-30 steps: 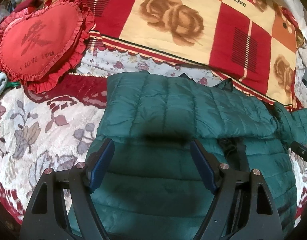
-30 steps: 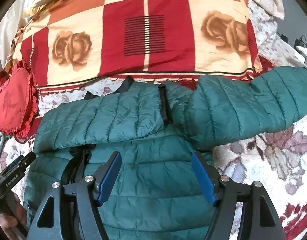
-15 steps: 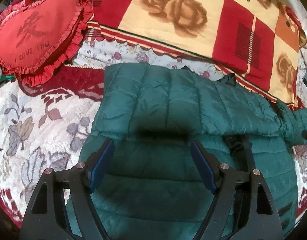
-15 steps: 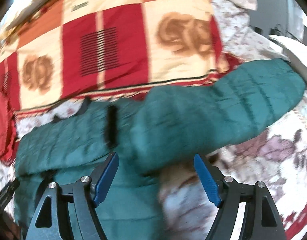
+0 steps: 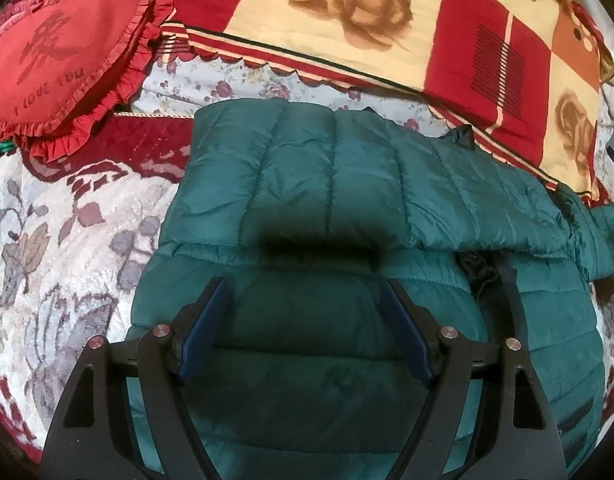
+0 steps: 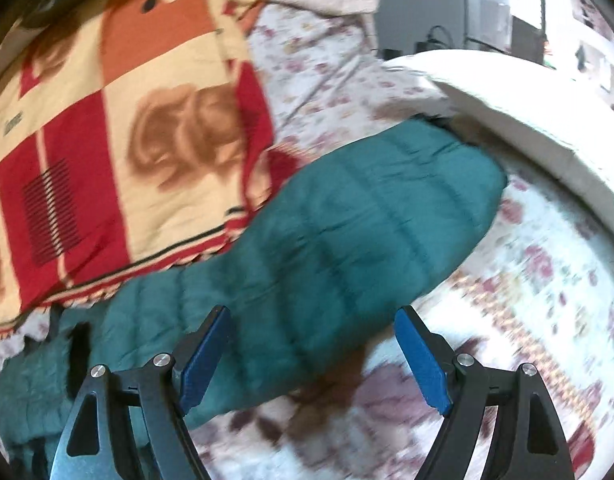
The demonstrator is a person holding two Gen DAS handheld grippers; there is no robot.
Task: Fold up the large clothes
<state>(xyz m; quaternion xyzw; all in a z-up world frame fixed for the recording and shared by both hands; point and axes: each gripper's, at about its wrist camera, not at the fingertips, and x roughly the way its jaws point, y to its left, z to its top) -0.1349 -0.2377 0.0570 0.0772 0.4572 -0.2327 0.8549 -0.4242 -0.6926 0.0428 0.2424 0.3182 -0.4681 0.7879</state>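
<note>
A teal quilted puffer jacket (image 5: pixel 347 184) lies on the bed, one sleeve folded across its chest. My left gripper (image 5: pixel 303 292) hovers open over the jacket's body; nothing sits between its blue pads. In the right wrist view the other sleeve (image 6: pixel 347 236) stretches out to the right across the floral bedspread. My right gripper (image 6: pixel 313 322) hangs over that sleeve's lower part; its jaws are opening and the pads press on nothing. The picture there is blurred by motion.
A red, cream and orange rose-print blanket (image 5: pixel 347 16) lies folded behind the jacket. A red heart-shaped cushion (image 5: pixel 63 52) sits at the back left. The floral bedspread (image 5: pixel 59 240) shows to the left, and a white bed edge (image 6: pixel 527 108) curves at the right.
My right gripper has swung right, from over the jacket's chest to over the outstretched sleeve, and its jaws have widened. The left gripper has sunk slightly toward the jacket.
</note>
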